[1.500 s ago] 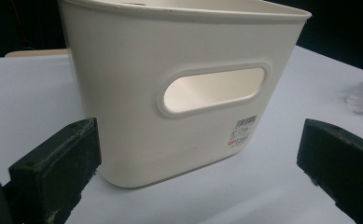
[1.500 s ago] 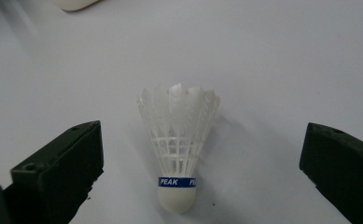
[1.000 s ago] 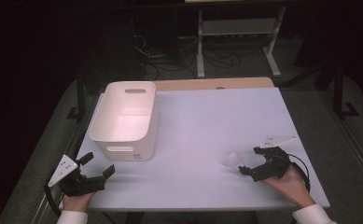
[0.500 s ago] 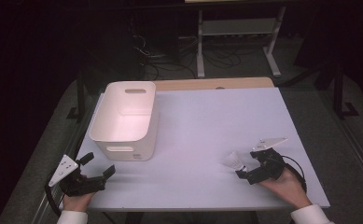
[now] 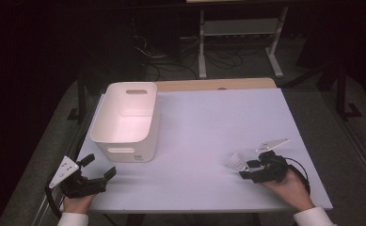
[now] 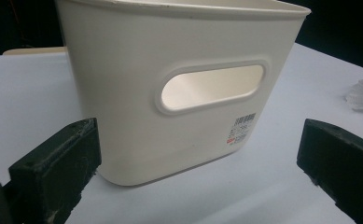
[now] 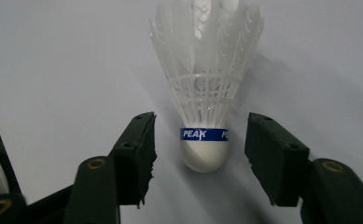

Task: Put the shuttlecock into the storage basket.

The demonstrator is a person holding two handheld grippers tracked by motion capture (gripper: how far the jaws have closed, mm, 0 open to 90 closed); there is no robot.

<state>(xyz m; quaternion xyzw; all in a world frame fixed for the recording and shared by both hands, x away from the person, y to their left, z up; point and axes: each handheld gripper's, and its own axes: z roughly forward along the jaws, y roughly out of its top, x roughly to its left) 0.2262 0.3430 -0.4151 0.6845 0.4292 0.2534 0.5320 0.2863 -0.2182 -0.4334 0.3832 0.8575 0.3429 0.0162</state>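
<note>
A white feather shuttlecock (image 7: 207, 102) with a blue band and a white cork head lies on the pale table (image 5: 209, 122), feathers pointing away from my right gripper (image 7: 200, 149). The jaws stand open on either side of the cork, not touching it. From above, the shuttlecock (image 5: 234, 161) lies just left of the right gripper (image 5: 250, 168) near the front right. A white plastic bin (image 5: 126, 120) with handle slots stands at the left. My left gripper (image 5: 99, 166) is open at the front left, facing the bin's near wall (image 6: 179, 93), with nothing between its jaws.
The bin's end wall carries a barcode sticker (image 6: 242, 128). A strip of wood (image 5: 216, 84) runs along the table's far edge. A white metal rack (image 5: 239, 33) and cables stand on the dark floor beyond. Bare tabletop lies between the bin and the shuttlecock.
My right gripper has slid left and closer to the shuttlecock, so its jaws now flank the cork. The left gripper has barely moved.
</note>
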